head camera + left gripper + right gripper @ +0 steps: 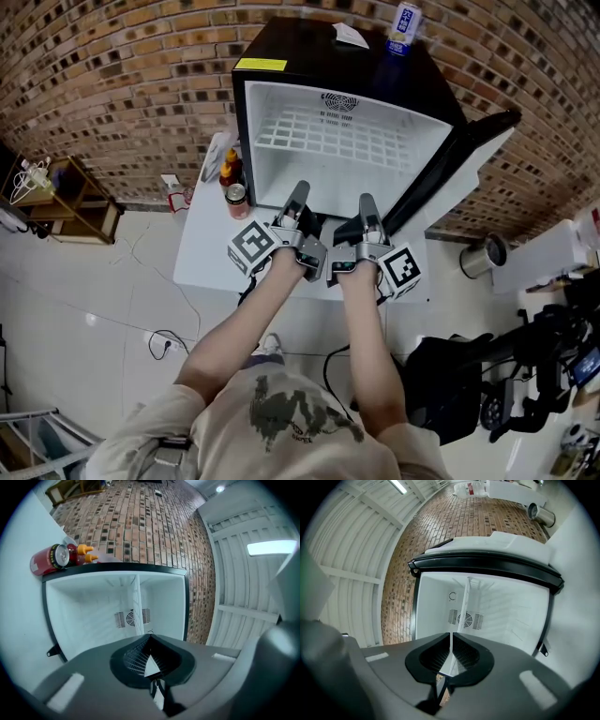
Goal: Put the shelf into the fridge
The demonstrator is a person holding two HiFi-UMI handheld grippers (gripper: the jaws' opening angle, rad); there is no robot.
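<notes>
Forearms: bare, stretched forward side by side from the person's chest to the fridge mouth.
Marker cubes: black-and-white square patterns with no letters, one turned outward on each gripper.
Left gripper (299, 193): rolled a quarter turn, so one jaw lies over the shelf and one under it. It is clenched on the shelf's front edge, and in the left gripper view a white sliver sits pinched between the jaws (149, 640).
Right gripper (367, 202): just beside the left and rolled the other way. It grasps the same front edge, and the right gripper view shows the thin white edge running straight in between the jaws (451, 638).
Shelf (328, 137): a white wire grid lying level inside the fridge at about mid-height. Both gripper views see it edge-on (137, 601) (463, 605), splitting the cavity in two.
Fridge (300, 45): small, black outside and white inside (84, 616) (511, 606). It stands on a white surface (202, 246).
Door (469, 173): swung open at the person's right.
Fan vent (339, 101): round, on the back wall behind the shelf.
Beside the fridge: a red can (236, 200) and orange-capped bottles (230, 170) stand on the surface by its left wall. Their print is too small to read.
Yellow label (261, 65): on the fridge's top front edge, text unreadable.
On top: a blue-and-white can (405, 23), lettering unreadable, and a white paper slip (349, 35).
</notes>
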